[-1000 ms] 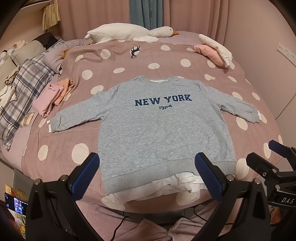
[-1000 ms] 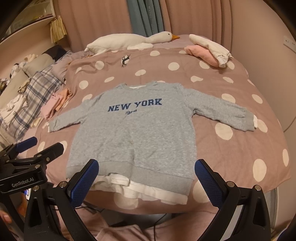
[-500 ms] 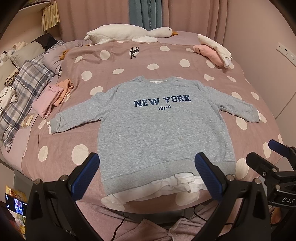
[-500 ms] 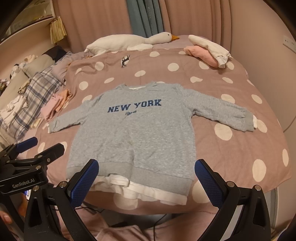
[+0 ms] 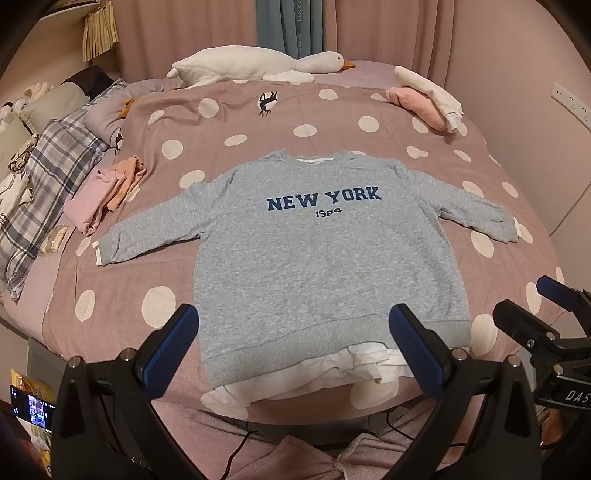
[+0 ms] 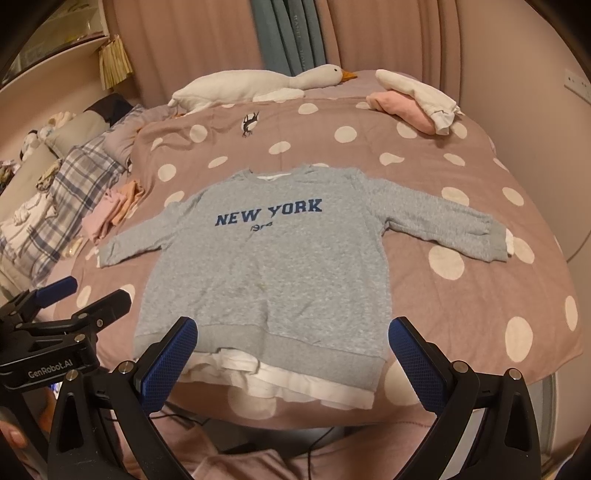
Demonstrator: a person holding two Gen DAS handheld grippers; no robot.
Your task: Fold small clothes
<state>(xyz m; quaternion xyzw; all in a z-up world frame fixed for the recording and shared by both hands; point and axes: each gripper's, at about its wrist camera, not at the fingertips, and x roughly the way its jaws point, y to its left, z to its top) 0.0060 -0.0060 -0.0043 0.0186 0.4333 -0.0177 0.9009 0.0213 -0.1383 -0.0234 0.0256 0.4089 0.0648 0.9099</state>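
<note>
**Grey sweatshirt laid flat on the bed, both grippers empty above its hem**

Nearest the cameras, the left gripper (image 5: 293,326) hangs over the near edge of the bed, its black arms tipped with blue ribbed pads, jaws spread wide with nothing between them. The right gripper (image 6: 291,339) sits just beside it, toward the near right corner, equally wide apart and empty; in the left wrist view it shows at the right border, and the left one shows at the left border of the right wrist view.

Under both lies the light grey long-sleeved sweatshirt with dark blue "NEW YORK" lettering (image 5: 325,251), front up and flat on the dusty-pink bedspread with large white polka dots (image 5: 122,295). Its ribbed hem reaches the near edge of the bed, where a white fabric layer (image 5: 314,376) pokes out below it, rumpled. Both sleeves are spread outward, one toward the left edge, one toward the right edge, with white cuffs peeking out.

Further back, near the left edge, sits a small stack of folded pink and orange clothes (image 5: 107,192), beside a blue-and-white plaid blanket (image 5: 48,173). Toward the far right corner lies a pile of pink and cream garments (image 5: 428,99). Along the far edge stretches a white plush goose with an orange beak (image 5: 258,66), in front of pink curtains (image 5: 406,29).
</note>
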